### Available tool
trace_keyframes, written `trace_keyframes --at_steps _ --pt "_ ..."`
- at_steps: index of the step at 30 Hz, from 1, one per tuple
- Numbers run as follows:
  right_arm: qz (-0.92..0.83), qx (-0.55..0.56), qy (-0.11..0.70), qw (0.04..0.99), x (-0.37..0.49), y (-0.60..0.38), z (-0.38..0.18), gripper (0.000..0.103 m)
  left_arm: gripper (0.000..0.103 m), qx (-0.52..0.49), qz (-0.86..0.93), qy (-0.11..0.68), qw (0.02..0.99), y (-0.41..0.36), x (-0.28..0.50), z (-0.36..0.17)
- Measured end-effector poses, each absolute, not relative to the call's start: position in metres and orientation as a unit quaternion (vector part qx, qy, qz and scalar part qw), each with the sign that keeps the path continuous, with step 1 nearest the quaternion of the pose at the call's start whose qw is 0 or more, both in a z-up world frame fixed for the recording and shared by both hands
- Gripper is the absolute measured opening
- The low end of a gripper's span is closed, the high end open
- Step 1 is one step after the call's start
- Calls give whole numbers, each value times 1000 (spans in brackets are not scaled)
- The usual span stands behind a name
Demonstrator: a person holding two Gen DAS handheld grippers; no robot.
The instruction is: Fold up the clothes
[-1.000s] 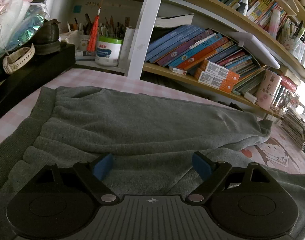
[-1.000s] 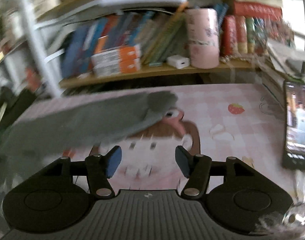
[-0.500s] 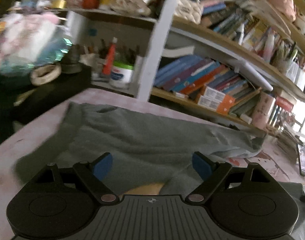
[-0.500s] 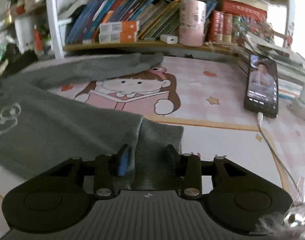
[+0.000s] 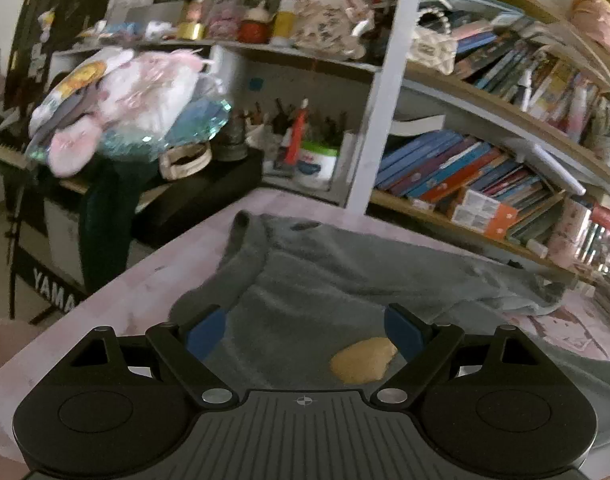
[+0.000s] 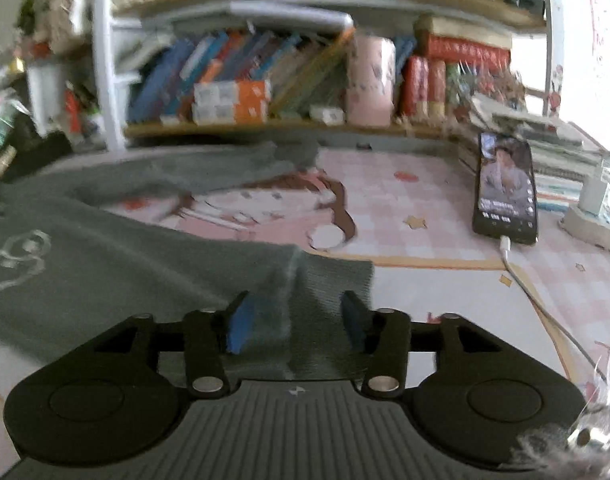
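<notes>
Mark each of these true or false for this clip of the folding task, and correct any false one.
1. The grey sweater lies on the pink desk mat. True.
2. The left gripper is clamped on a sleeve. False: its jaws stand wide open above the sweater body, gripping nothing.
3. The ribbed cuff lies between the fingers of the right gripper. True; its jaws have just been opening and the pads stand apart from the cuff.
4. The phone lies face down with nothing plugged in. False: its screen is lit and a white cable is plugged into it.
5. The shelf behind the desk is bare. False: books fill it.
</notes>
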State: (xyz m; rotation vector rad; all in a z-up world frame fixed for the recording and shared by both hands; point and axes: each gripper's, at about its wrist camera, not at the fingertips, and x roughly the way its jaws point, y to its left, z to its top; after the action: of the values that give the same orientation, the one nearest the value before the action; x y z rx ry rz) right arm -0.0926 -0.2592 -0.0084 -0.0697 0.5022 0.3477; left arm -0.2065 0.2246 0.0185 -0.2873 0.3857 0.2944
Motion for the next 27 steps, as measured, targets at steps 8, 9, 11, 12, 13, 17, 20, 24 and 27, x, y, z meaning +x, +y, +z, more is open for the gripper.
trace_keyframes --at_steps 8,9,11,12,13,17,20,24,27 --pt "209 -43 208 955 -138 -245 -3 99 94 -73 126 178 973 186 -202 28" --pt "207 -41 203 956 -141 -245 -3 103 95 -62 123 175 975 182 -203 29" --pt "199 -38 195 960 -146 -244 -3 103 99 -42 120 171 977 175 -204 31" --pt "196 -37 191 961 -148 -244 -3 103 100 -36 122 171 977 174 -206 32" --pt "191 -35 186 963 -149 -245 -3 103 100 -30 124 170 977 173 -208 32" --pt "185 -18 177 967 -152 -243 -3 103 101 -21 144 175 974 179 -219 28" --pt "192 -10 187 963 -155 -238 -6 103 101 -27 172 182 968 190 -228 23" --pt "180 -19 217 959 -162 -223 -15 103 101 -47 191 193 961 204 -238 15" --pt "174 -30 234 956 -168 -213 -21 103 101 -40 195 210 957 206 -240 7"
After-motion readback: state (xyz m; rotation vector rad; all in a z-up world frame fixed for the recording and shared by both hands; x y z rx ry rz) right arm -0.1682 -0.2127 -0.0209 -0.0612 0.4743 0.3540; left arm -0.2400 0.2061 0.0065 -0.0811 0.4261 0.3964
